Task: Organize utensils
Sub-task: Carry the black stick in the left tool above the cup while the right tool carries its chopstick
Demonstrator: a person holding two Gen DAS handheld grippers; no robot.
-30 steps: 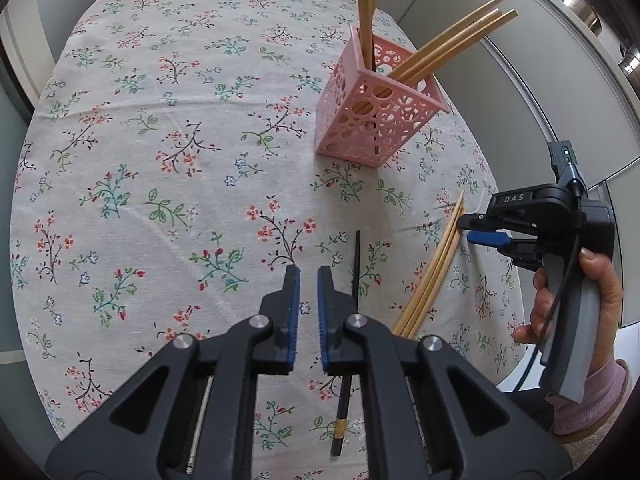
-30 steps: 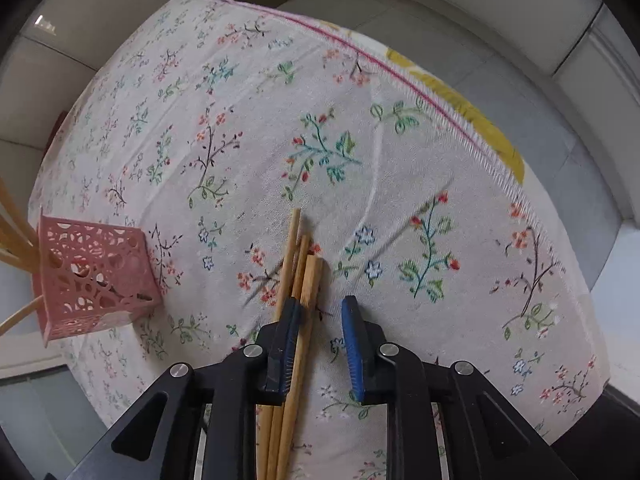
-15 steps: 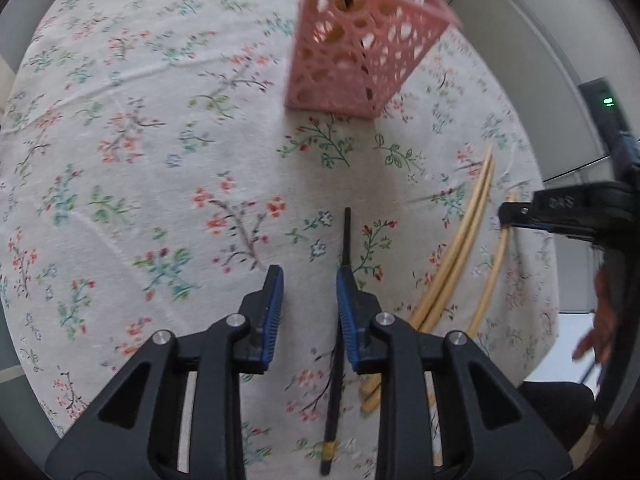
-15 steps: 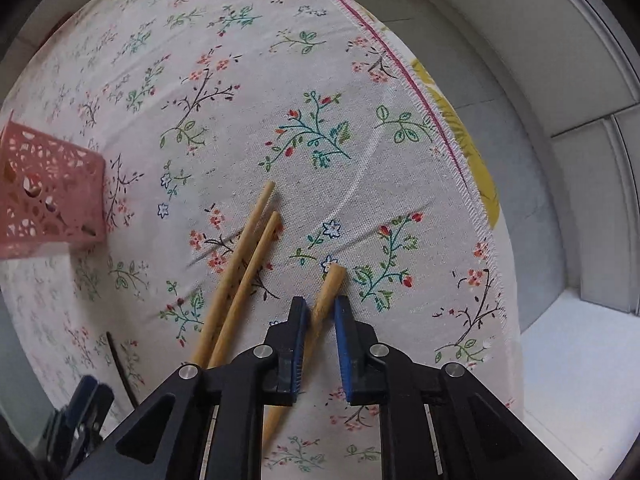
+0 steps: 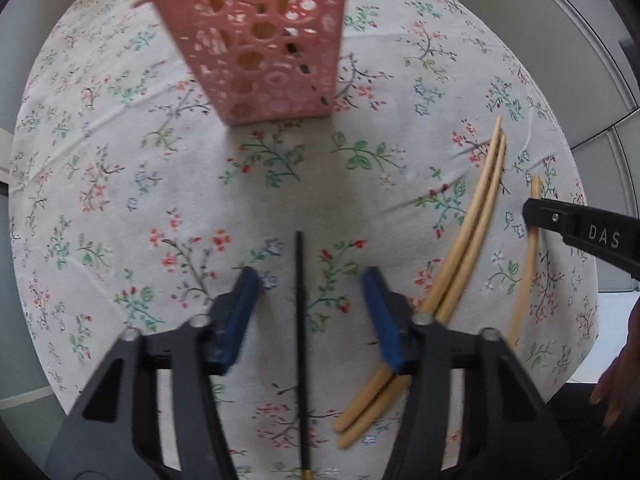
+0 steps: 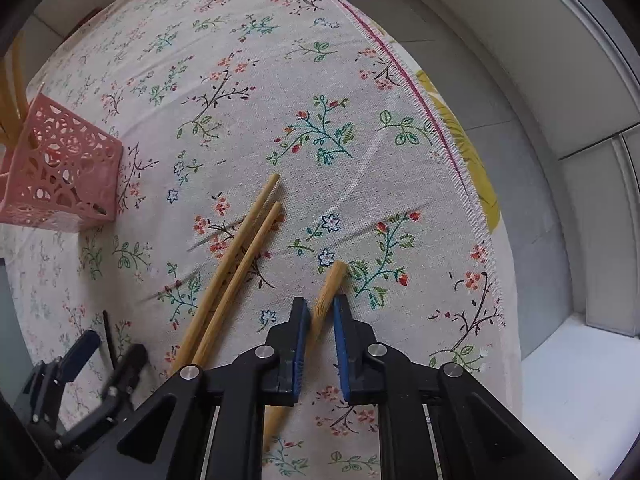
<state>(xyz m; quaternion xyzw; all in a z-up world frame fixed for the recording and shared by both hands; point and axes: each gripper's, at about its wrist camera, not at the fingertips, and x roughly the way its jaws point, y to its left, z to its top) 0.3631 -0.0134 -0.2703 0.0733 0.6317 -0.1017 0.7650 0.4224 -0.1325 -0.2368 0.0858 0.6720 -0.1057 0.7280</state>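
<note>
Right claw (image 6: 321,316) now clamped on wooden chopstick (image 6: 330,286), left claw (image 5: 312,300) opening astride black chopstick (image 5: 300,320)

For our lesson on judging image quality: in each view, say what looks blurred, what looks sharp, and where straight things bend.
Left wrist view: the pink basket and the left gripper look smeared; the paired wooden chopsticks bow. Right wrist view: sharp cloth print, crisp single chopstick in the right gripper; the tablecloth hem curves.

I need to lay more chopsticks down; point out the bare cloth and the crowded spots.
Free: the cloth between the pink holder and the hemmed edge, and left of the black chopstick. Crowded: around the wooden pair and the single chopstick, where both grippers work.
</note>
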